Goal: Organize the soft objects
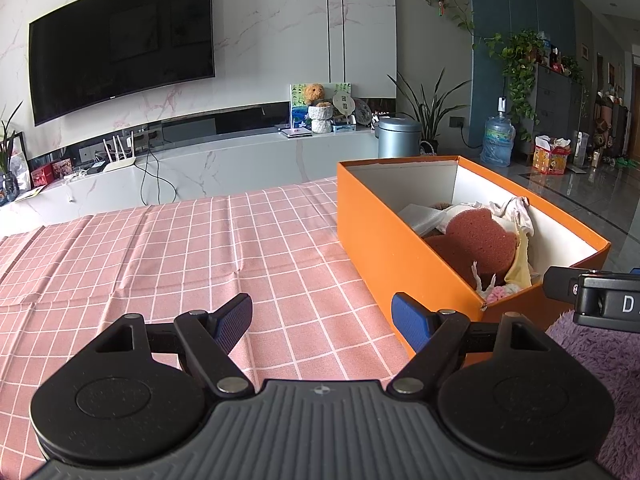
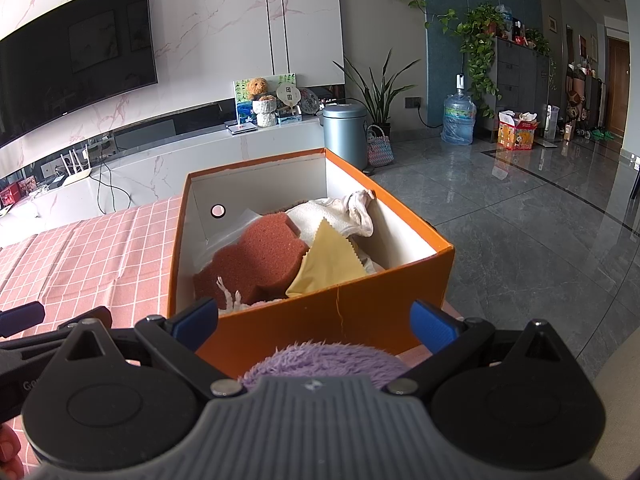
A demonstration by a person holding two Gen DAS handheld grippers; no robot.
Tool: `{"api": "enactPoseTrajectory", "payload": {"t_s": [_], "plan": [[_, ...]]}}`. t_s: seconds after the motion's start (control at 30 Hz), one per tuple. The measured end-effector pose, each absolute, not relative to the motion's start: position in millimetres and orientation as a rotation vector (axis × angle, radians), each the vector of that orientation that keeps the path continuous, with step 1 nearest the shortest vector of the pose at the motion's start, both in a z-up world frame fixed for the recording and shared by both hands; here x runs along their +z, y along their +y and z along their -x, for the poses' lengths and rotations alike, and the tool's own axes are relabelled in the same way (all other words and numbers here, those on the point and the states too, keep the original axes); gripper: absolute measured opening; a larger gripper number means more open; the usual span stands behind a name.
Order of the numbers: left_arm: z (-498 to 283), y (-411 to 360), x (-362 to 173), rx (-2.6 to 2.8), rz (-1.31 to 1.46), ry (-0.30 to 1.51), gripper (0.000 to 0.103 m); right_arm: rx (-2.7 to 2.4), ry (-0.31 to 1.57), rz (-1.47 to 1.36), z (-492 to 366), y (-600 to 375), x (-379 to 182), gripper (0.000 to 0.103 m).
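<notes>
An orange box (image 1: 384, 248) stands on the pink checked tablecloth (image 1: 200, 248). In it lie a brown sponge (image 2: 256, 256), a yellow cloth (image 2: 328, 264), a white cloth (image 2: 340, 216) and a small pale toy (image 1: 486, 280). My left gripper (image 1: 322, 322) hovers open over the cloth to the left of the box, nothing between its fingers. My right gripper (image 2: 316, 324) is open at the box's near wall. A purple fluffy thing (image 2: 320, 360) lies under it between the jaws, and the pads do not press on it. The same purple fluffy thing (image 1: 600, 364) shows in the left wrist view.
Beyond the table's far edge runs a white marble TV bench (image 1: 224, 160) under a wall TV (image 1: 120, 40). A grey bin (image 2: 346, 136), potted plants (image 2: 380, 92) and a water bottle (image 2: 458, 120) stand on the tiled floor to the right. A hand (image 2: 8, 452) shows at the lower left.
</notes>
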State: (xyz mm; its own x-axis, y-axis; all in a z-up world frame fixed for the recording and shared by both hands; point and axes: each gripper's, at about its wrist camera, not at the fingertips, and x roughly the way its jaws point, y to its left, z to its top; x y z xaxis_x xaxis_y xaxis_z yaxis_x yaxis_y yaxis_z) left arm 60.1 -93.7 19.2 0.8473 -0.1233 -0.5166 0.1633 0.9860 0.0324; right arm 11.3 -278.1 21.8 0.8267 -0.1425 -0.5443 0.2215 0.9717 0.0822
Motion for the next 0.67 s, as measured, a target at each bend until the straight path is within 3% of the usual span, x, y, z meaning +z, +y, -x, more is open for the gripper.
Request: {"api": "enactPoseTrajectory", "payload": {"t_s": [0.67], "plan": [[-63.0,-90.8,22.9,-0.145,-0.074,0.534,0.093,-0.192,0.567,-0.145,-11.2,-278.3,21.8,0.1]]}}
